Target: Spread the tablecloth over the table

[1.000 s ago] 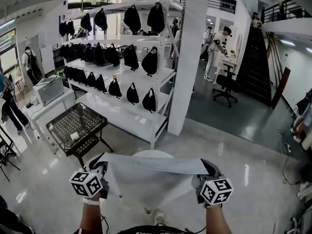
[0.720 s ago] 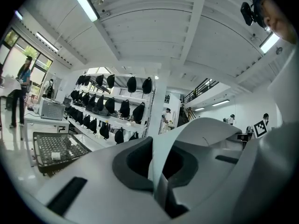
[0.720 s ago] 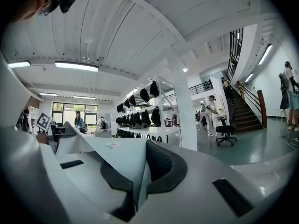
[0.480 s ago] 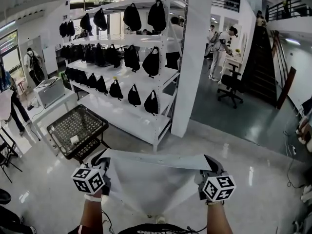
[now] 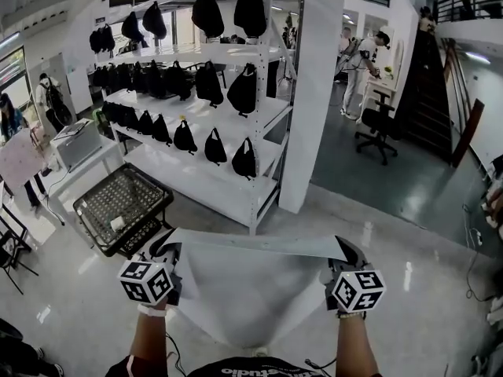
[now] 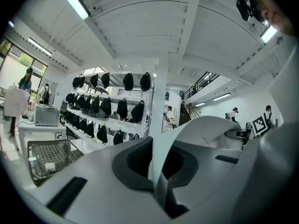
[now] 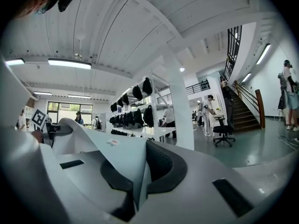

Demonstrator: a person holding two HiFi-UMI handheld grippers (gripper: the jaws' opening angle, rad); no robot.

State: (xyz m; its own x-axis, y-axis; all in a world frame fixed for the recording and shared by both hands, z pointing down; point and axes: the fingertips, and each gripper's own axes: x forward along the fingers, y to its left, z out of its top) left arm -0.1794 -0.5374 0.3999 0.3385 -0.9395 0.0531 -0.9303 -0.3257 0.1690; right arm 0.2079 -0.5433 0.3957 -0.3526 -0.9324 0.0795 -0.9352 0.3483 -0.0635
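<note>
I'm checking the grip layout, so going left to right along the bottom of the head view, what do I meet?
Left gripper → tablecloth → right gripper.

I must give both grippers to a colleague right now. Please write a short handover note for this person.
Left gripper: shut on one upper corner of the tablecloth.
Right gripper: shut on the other upper corner.
Cloth: in the air, upper edge stretched between the grippers, the rest hanging before the person; not yet laid on a table.
Done: cloth lifted and opened along its upper edge.
Left to do: carry it over the table and lay it flat. The hanging cloth hides what stands below it.
</note>
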